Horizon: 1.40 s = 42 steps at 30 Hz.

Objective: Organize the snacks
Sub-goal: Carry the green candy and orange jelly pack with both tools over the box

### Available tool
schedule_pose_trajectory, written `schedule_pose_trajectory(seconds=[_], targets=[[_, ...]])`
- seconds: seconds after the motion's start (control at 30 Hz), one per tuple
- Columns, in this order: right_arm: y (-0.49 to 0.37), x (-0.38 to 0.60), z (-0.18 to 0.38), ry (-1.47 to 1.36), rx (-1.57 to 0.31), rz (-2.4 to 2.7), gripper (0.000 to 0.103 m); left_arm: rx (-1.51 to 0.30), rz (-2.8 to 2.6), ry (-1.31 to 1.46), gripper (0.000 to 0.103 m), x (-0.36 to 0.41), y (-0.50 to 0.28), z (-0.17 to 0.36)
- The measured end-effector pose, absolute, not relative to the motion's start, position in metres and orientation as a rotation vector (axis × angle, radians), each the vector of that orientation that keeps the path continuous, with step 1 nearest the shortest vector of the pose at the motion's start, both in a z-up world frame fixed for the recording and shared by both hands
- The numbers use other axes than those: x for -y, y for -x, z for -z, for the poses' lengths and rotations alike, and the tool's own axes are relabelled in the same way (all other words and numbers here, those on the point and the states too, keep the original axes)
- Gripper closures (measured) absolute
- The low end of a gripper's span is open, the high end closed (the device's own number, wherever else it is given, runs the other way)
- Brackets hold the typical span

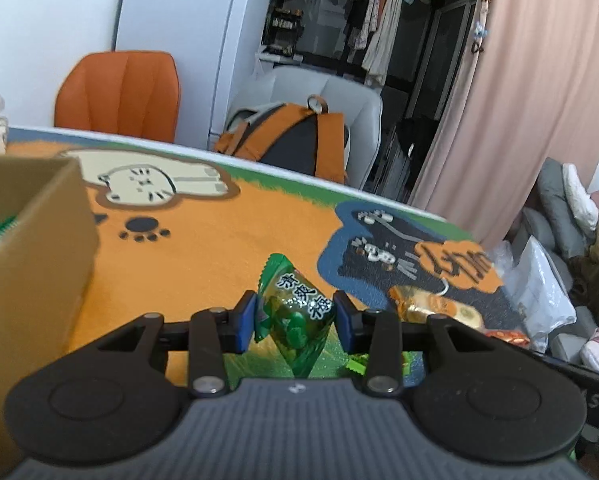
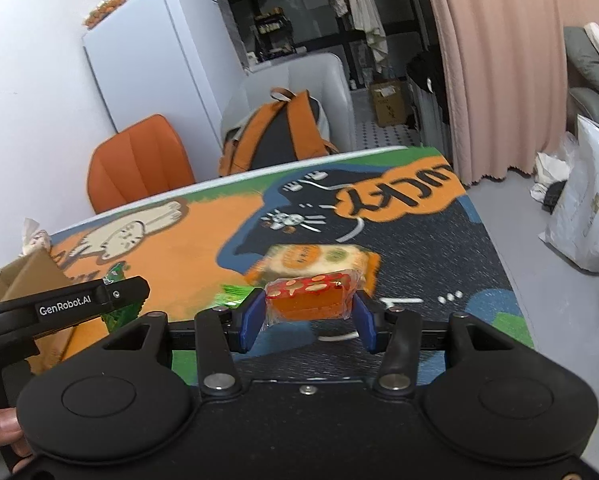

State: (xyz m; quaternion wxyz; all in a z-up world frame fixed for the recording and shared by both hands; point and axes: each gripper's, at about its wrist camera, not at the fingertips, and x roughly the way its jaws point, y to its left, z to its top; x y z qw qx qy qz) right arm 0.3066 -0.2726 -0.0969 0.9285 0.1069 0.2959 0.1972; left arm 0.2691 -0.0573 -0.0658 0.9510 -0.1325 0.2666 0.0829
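The left gripper point(image 1: 295, 322) clamps a green candy point(image 1: 295, 312) above the tabletop point(image 1: 203, 248), near the box point(image 1: 31, 248). The right gripper point(image 2: 309, 314) pinches a red snack point(image 2: 309, 300) (clear wrap); 1 orange packet point(image 2: 319, 258) lies just beyond.

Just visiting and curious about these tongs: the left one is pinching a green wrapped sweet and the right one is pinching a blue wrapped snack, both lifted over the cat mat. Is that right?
Nearly. The right gripper holds an orange snack in a clear wrapper, not a blue one; only the gripper's pads are blue. The right wrist view shows it. The left gripper does pinch a green sweet over the cat mat.
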Motion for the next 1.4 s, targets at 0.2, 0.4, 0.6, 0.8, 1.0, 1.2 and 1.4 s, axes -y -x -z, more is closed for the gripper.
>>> schedule_pose_trajectory(seconds=[0.2,0.4,0.6,0.8,1.0,1.2,1.4], targets=[[-0.290,0.258,0.081,-0.208,-0.568,-0.438,0.055,-0.494,-0.172,0.275,0.064,0.048,-0.240,0.043],[-0.270,0.243,0.061,-0.190,-0.524,-0.465,0.055,-0.451,-0.175,0.279,0.064,0.038,-0.214,0.026],[-0.252,0.228,0.047,-0.167,-0.495,-0.492,0.055,-0.418,-0.185,0.294,0.064,0.026,-0.191,0.015],[-0.236,0.215,0.036,-0.145,-0.469,-0.514,0.055,-0.398,-0.201,0.302,0.064,0.014,-0.171,0.007],[-0.223,0.201,0.028,-0.132,-0.451,-0.536,0.055,-0.384,-0.212,0.312,0.064,0.001,-0.154,0.001],[-0.214,0.186,0.020,-0.113,-0.434,-0.559,0.055,-0.374,-0.234,0.322,0.064,-0.014,-0.141,-0.004],[-0.210,0.170,0.014,-0.110,-0.427,-0.581,0.055,-0.367,-0.259,0.319,0.064,-0.029,-0.132,-0.008]])
